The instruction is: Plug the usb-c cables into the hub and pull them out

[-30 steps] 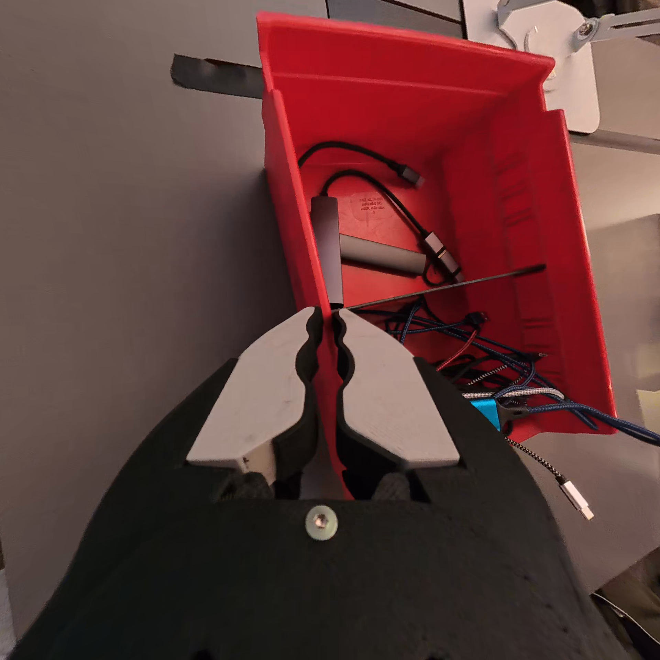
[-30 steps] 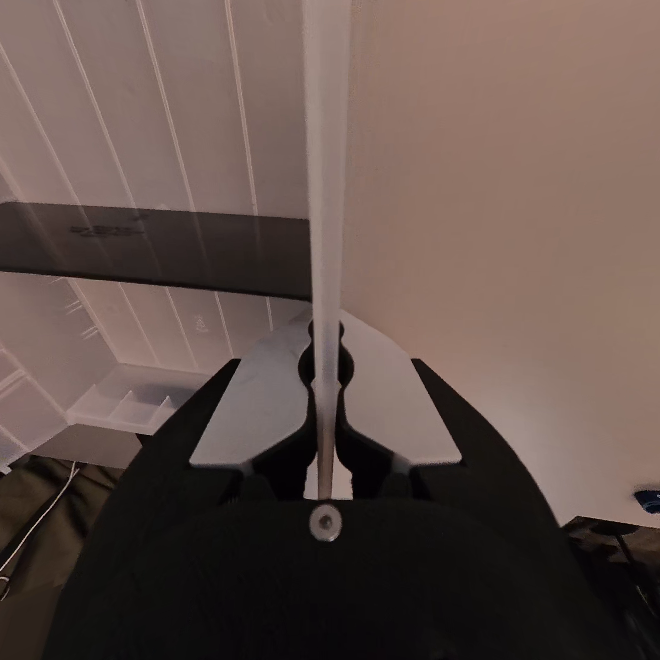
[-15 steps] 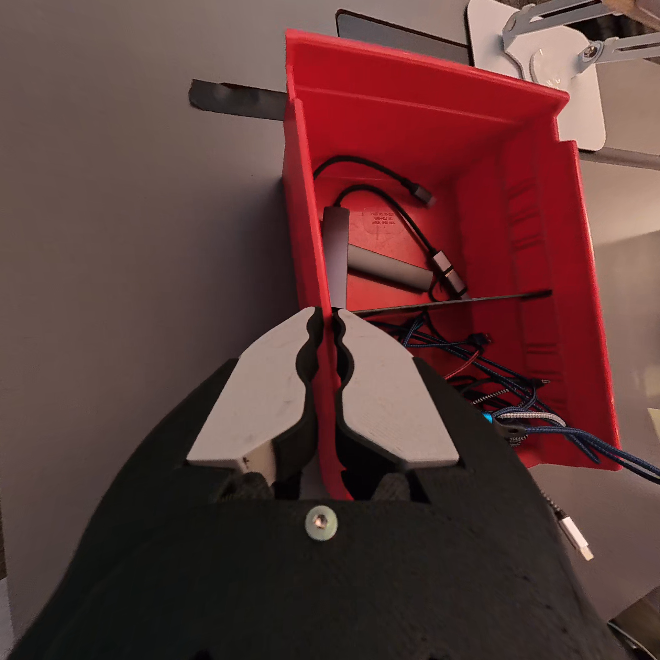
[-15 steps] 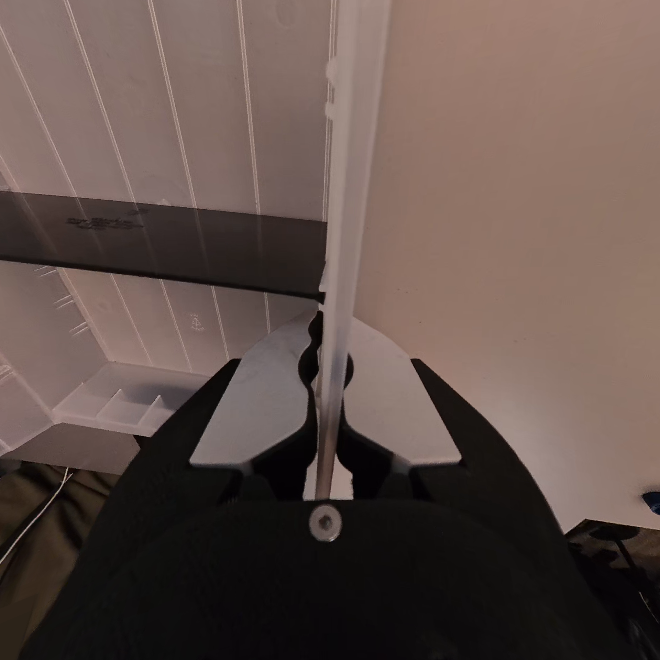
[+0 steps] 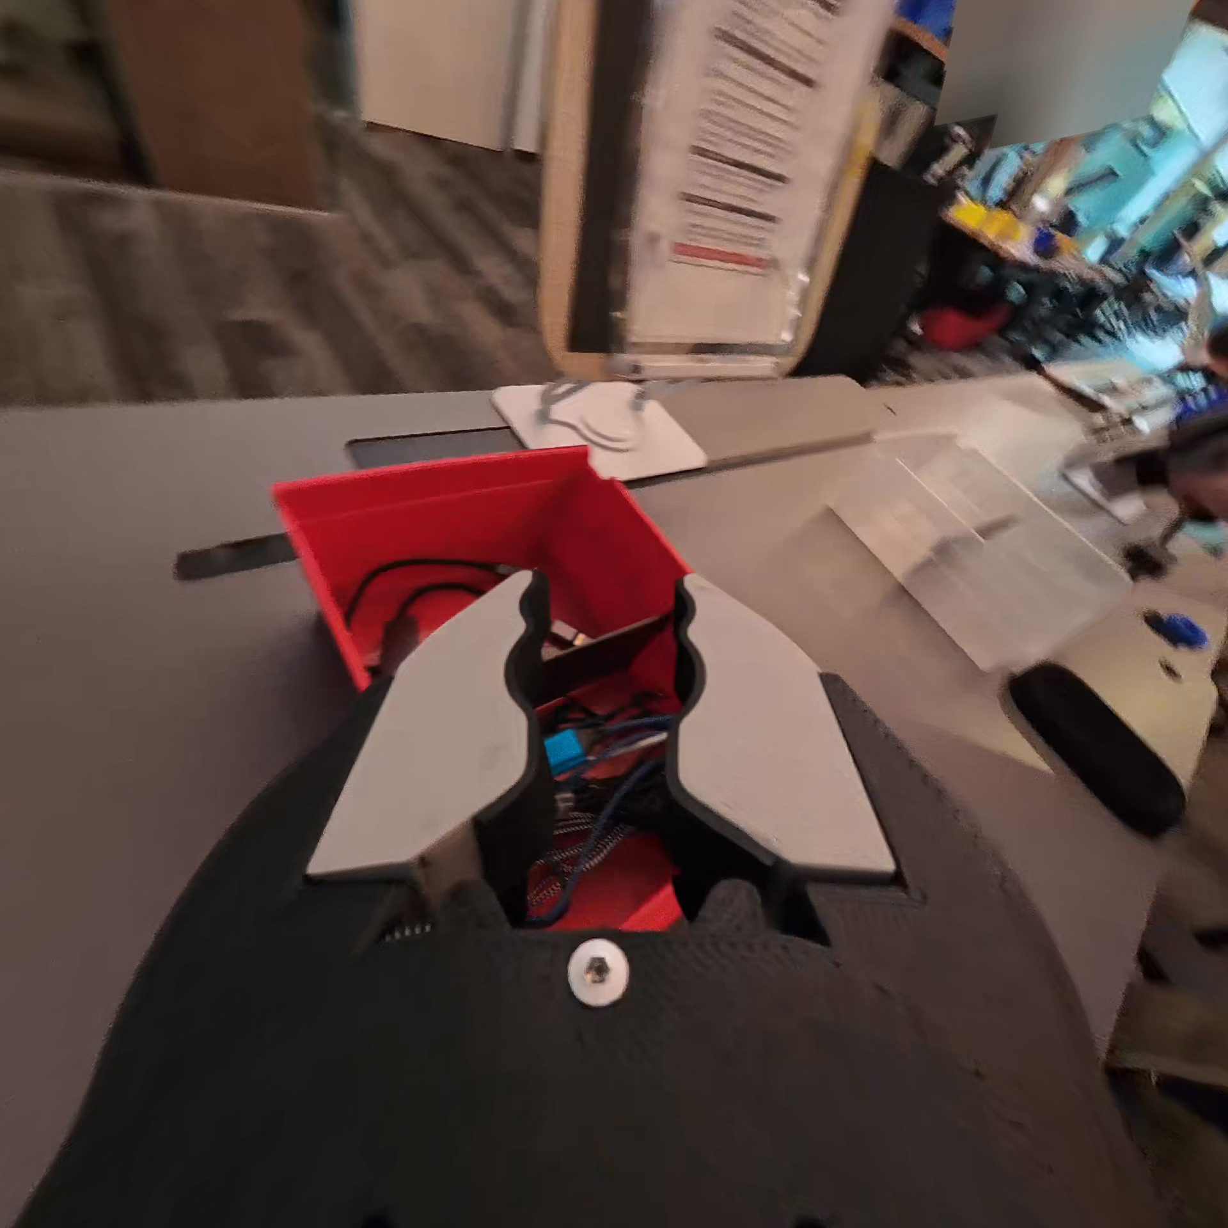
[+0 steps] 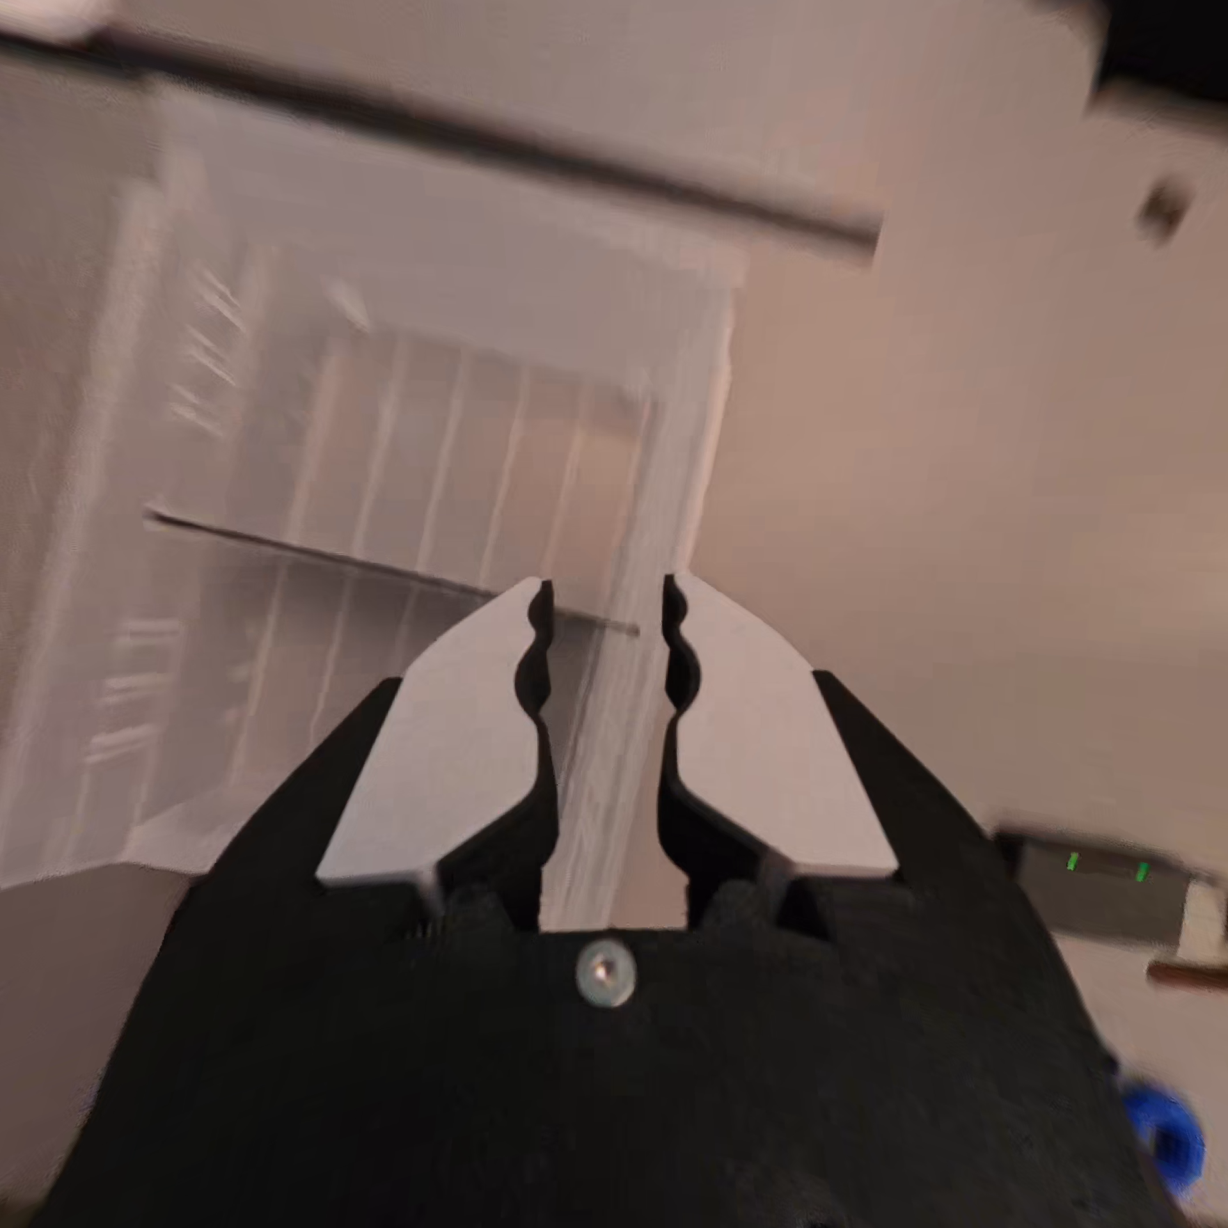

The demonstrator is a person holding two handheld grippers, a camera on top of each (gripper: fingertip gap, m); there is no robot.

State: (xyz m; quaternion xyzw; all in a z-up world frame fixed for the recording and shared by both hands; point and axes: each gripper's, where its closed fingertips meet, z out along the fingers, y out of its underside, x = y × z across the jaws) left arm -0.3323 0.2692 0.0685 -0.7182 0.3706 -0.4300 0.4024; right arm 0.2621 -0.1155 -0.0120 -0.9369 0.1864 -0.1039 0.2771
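The left claw (image 5: pixel 605 585) stands with its two grey fingers (image 5: pixel 438 737) spread apart and nothing between them, poised over the near end of a red bin (image 5: pixel 425 525) that sits on the grey worktop (image 5: pixel 133 664); a thin dark divider (image 5: pixel 605 648) crosses the bin, and behind it black cables (image 5: pixel 412 571) curl against the far wall, though the hub cannot be picked out for certain there; in the near compartment, seen through the gap in the claw, lies a tangle of blue and braided usb-c cables (image 5: pixel 598 824) with a small blue block (image 5: pixel 565 751) among them; beyond the bin a white stand base (image 5: pixel 598 432) rests on the worktop, and to the right a clear plastic bin (image 5: pixel 963 551) sits well apart from the red one; the right claw (image 6: pixel 605 585) is likewise parted and empty, its fingers either side of that clear bin's blurred rim (image 6: pixel 638 664) without pinching it; the view is too smeared to tell whether either finger touches.
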